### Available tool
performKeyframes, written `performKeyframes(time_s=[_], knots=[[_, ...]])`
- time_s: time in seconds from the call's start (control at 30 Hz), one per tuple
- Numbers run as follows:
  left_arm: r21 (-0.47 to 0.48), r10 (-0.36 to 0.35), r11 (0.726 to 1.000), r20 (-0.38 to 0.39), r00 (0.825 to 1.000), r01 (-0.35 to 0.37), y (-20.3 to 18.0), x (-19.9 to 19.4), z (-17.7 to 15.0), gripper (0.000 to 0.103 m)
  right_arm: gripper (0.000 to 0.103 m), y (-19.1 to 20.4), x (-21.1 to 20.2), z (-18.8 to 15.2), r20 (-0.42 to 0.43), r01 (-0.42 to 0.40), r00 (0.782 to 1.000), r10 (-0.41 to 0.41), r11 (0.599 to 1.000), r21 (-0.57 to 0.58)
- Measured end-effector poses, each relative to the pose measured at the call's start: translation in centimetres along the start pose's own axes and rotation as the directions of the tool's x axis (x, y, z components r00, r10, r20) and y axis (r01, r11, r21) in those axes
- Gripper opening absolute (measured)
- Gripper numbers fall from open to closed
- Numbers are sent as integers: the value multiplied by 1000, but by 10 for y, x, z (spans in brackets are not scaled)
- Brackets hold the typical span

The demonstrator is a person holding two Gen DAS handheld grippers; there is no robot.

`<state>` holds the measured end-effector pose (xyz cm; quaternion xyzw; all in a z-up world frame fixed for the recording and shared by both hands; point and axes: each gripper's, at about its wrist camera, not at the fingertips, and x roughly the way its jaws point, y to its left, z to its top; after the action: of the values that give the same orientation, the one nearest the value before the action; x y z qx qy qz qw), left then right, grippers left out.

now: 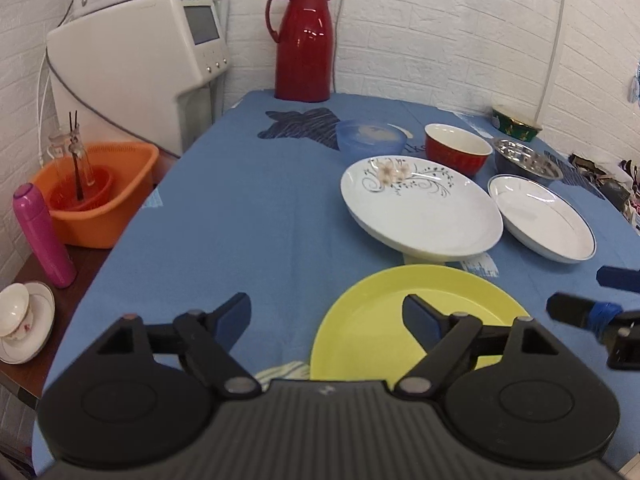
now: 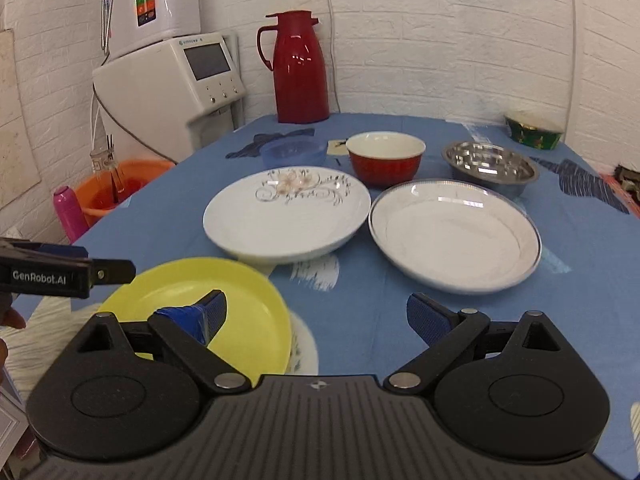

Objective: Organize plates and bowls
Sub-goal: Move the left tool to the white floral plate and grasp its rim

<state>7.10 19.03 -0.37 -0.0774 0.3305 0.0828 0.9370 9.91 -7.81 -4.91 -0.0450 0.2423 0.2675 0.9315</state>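
A yellow plate lies near the table's front edge. Behind it sits a white plate with a flower pattern, and to its right a white plate with a silver rim. Further back stand a blue plastic bowl, a red bowl and a steel bowl. My left gripper is open, its right finger over the yellow plate. My right gripper is open with nothing between its fingers.
A red thermos jug stands at the table's far end. White appliances, an orange basin, a pink bottle and a cup on a saucer sit left of the table. A green tin is at the back right.
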Motion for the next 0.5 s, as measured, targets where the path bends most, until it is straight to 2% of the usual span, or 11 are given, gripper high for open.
performKeyframes(time_s=[0.1, 0.2, 0.33, 0.5], knots=[[-29, 0, 1000, 2, 1000, 0, 5, 4, 7, 92, 85, -4, 25, 26, 22, -39, 999, 41, 997, -65], [-45, -4, 999, -3, 1000, 3, 8, 9, 8, 92, 85, -8, 68, 53, 1, -72, 997, 73, 992, -107], [-60, 8, 998, -32, 999, -10, 16, 22, 12, 92, 84, -15, 122, 73, -62, -104, 993, 98, 989, -104], [-99, 35, 994, -52, 998, -40, 34, 43, 28, 92, 84, -22, 170, 79, -150, -116, 984, 100, 987, -108]])
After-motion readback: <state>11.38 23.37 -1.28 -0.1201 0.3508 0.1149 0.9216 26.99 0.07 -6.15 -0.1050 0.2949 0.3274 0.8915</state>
